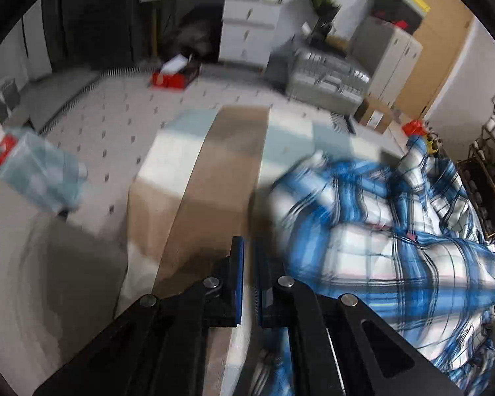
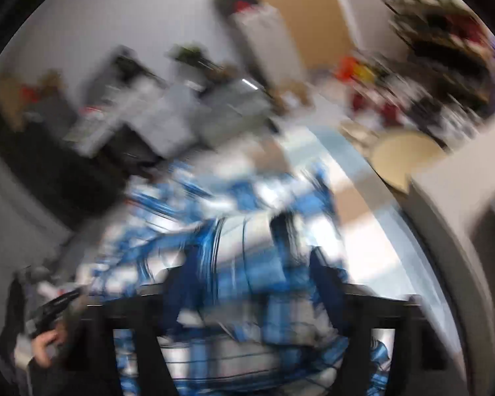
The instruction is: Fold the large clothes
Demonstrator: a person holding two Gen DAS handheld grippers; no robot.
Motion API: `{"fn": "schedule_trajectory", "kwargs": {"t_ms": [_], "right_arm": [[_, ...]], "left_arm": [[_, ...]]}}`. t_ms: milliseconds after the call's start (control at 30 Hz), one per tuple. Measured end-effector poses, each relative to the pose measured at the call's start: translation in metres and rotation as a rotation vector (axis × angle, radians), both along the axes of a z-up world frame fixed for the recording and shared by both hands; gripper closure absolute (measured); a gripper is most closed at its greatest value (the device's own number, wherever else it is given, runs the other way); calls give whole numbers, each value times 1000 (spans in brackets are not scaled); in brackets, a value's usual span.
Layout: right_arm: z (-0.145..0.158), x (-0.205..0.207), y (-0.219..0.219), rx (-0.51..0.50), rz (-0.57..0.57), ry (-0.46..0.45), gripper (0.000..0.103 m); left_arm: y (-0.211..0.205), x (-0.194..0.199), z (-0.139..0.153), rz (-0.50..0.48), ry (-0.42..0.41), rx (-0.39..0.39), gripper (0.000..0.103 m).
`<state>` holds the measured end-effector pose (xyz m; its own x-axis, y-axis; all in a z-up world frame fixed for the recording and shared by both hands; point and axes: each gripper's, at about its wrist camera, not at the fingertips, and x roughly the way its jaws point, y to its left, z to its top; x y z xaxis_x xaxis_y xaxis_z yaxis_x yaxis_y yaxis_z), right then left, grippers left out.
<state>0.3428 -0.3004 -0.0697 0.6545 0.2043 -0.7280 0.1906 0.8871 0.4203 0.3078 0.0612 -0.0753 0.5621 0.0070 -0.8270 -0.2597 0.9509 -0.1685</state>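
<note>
Blue-and-white plaid shirt lies crumpled on the bedspread, just right of the left gripper, whose jaws are closed with nothing visibly pinched. Right gripper is wide open over the cloth; the view is blurred, no grip evident. Judged light, limp and wrinkle-prone: best taken at a hem or shoulder seam, both corners at once.

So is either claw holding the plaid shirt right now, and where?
Left claw is shut beside the blue plaid shirt, with no cloth visibly pinched. Right claw stands apart over the shirt; blur hides whether it grips any fabric.
</note>
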Motion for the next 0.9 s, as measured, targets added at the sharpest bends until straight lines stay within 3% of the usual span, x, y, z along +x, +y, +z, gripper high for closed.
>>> {"fn": "schedule_trajectory", "kwargs": {"t_ms": [67,133,200,233,300,400,500,633,733,767,867,900], "right_arm": [[-11,-7,-4,39,25,6,32],[-14,-17,-9,16,12,-2,32],[-15,-25,-16,2,-2,5,32],[-16,-29,-19,-2,0,9,32],[-18,-31,-20,-14,22,28,33],[-30,-24,-13,-1,67,74,44],[-37,-20,-11,19,53,101,48],[-39,-18,-7,4,66,99,51],[-39,-17,-4,-59,68,122,72],[-35,-20,-5,-62,74,112,72],[-25,-34,-8,-64,79,96,67],[-23,-40,-8,-69,85,91,57]], "left_arm": [[-3,-13,4,-16,-15,-10,97],[-12,-29,12,-37,-36,13,80],[-24,-47,20,-78,-80,30,57],[-31,-57,22,-110,-97,40,55],[-36,-68,20,-189,-91,58,54],[-48,-80,8,-258,-59,69,54],[-51,-82,-9,-253,-5,128,54],[-48,-88,-17,-242,8,124,54],[-45,-87,-15,-228,-6,150,63],[-45,-87,-14,-220,-9,167,69],[-39,-92,-13,-151,-7,229,69],[-34,-94,-12,-129,1,204,69]]}}
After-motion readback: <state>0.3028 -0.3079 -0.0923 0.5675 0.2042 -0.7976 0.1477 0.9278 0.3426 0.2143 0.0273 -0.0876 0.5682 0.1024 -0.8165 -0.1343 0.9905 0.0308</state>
